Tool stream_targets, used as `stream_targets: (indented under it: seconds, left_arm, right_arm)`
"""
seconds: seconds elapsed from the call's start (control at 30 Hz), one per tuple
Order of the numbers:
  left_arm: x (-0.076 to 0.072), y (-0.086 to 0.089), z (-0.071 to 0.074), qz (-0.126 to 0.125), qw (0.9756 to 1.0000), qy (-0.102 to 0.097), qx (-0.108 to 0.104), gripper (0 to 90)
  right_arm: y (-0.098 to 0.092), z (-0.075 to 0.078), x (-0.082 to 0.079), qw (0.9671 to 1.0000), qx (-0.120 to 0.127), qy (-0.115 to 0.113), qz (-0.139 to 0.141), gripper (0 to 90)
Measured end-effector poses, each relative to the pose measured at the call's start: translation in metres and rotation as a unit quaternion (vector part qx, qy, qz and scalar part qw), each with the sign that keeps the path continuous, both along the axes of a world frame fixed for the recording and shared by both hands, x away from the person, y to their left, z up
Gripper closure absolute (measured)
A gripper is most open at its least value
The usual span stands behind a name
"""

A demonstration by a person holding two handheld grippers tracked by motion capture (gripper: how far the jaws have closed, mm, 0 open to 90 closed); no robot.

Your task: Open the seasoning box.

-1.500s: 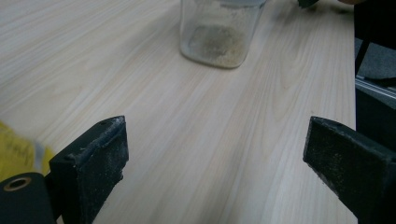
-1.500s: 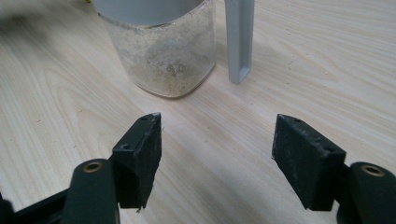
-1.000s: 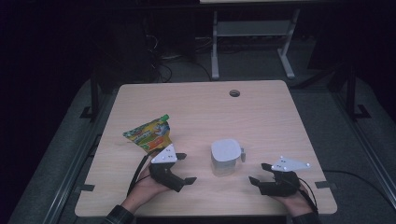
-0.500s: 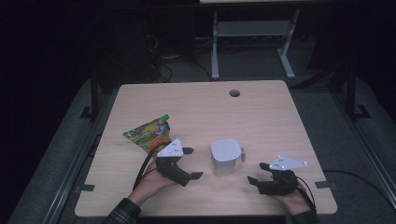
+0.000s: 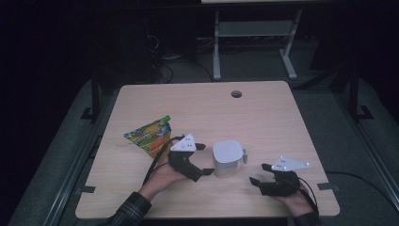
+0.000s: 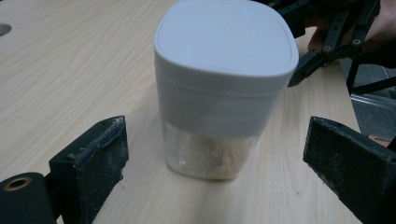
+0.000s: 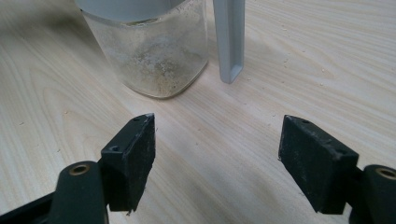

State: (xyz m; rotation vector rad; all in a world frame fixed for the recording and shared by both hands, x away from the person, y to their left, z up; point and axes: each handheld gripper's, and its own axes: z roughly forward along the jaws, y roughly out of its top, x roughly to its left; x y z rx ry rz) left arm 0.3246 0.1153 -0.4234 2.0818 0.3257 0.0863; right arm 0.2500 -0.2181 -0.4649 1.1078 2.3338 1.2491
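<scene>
Jar (image 6: 226, 88) stands between open left fingers (image 6: 93, 158), just ahead, untouched

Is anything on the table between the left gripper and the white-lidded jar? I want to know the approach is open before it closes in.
Nothing visible does. The left gripper has its jaws open, and the jar stands straight ahead of them, with bare table in between. The snack pouch lies off to the gripper's other side.

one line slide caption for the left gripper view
Open left gripper lined up on a clear plastic jar with a white lid, not yet touching.
</scene>
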Motion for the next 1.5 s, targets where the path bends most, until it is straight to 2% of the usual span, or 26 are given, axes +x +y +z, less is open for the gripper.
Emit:
stream_targets:
  seconds: [0.23, 0.37, 0.4, 0.47, 0.73, 0.97, 1.37, 1.5]
  left_arm:
    - [0.006, -0.009, -0.001, -0.017, 0.9998, 0.0, 0.004, 6.1]
    - [0.01, -0.014, -0.001, -0.026, 0.9996, 0.003, -0.005, 6.2]
    - [0.01, -0.016, -0.002, -0.032, 0.9995, 0.0, 0.0, 6.2]
    - [0.011, -0.016, -0.003, -0.035, 0.9994, 0.001, -0.003, 9.1]
    - [0.014, -0.015, -0.002, -0.038, 0.9992, -0.01, -0.005, 14.4]
    - [0.014, -0.016, -0.004, -0.048, 0.9988, -0.009, -0.002, 19.9]
    - [0.014, -0.016, -0.004, -0.049, 0.9988, -0.008, -0.003, 19.8]
    - [0.014, -0.015, -0.003, -0.048, 0.9988, -0.008, -0.009, 20.3]
  right_arm:
    - [0.0, 0.0, 0.0, 1.0, 0.0, 0.002, 0.0, 26.9]
    - [-0.001, 0.0, 0.0, 1.0, 0.0, 0.005, -0.003, 26.9]
    - [-0.002, 0.0, 0.0, 1.0, 0.0, 0.004, -0.003, 26.9]
    - [-0.002, 0.0, 0.0, 1.0, 0.001, 0.001, -0.003, 27.0]
    - [-0.002, -0.001, 0.001, 1.0, 0.0, 0.005, -0.003, 27.2]
    - [-0.003, -0.001, 0.002, 1.0, -0.002, 0.004, -0.004, 27.6]
    - [-0.003, -0.001, 0.003, 1.0, -0.003, 0.006, -0.005, 28.0]
    - [-0.003, -0.001, 0.003, 1.0, -0.003, 0.005, -0.005, 28.0]
